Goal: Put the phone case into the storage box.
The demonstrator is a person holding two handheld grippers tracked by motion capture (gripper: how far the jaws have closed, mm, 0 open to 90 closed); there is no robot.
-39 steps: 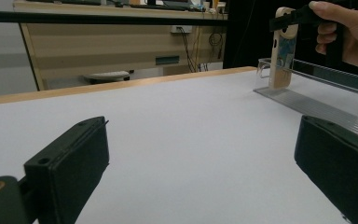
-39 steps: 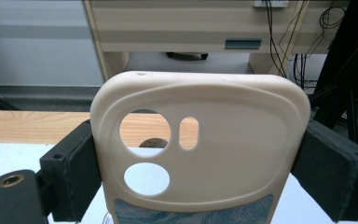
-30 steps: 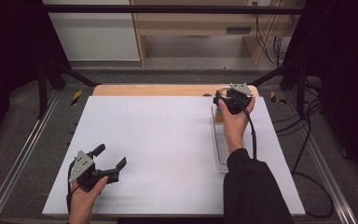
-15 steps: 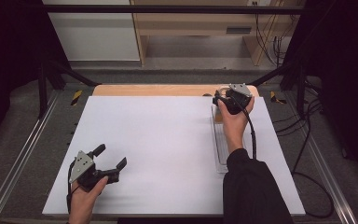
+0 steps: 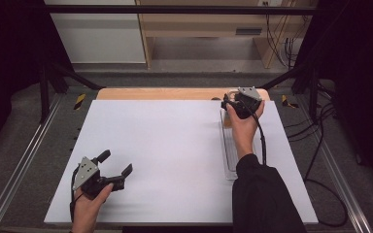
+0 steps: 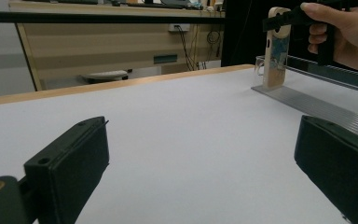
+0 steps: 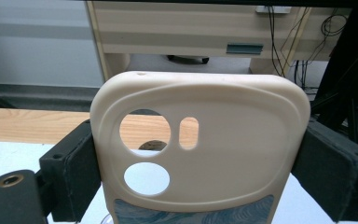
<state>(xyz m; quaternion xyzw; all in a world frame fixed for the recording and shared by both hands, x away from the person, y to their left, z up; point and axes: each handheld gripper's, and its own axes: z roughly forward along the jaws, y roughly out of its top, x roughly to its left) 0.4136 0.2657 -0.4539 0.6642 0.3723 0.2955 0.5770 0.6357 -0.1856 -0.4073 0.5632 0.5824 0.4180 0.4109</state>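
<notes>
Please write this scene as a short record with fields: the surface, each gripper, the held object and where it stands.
surface: white table top
left gripper: open, nothing between its jaws, near the front left of the table
right gripper: shut on the cream phone case, one jaw on each side edge
phone case: upright, camera holes at top, blue pattern lower down
clear rack: lies along the right side; the case stands at its far end

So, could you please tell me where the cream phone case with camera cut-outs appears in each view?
High view: the cream phone case is barely visible under the right tongs, far right of the table.
Left gripper view: upper right, upright on the clear ridged rack.
Right gripper view: centre, clamped between the jaws.
Shared landmark: the wooden strip along the table's far edge.
</notes>
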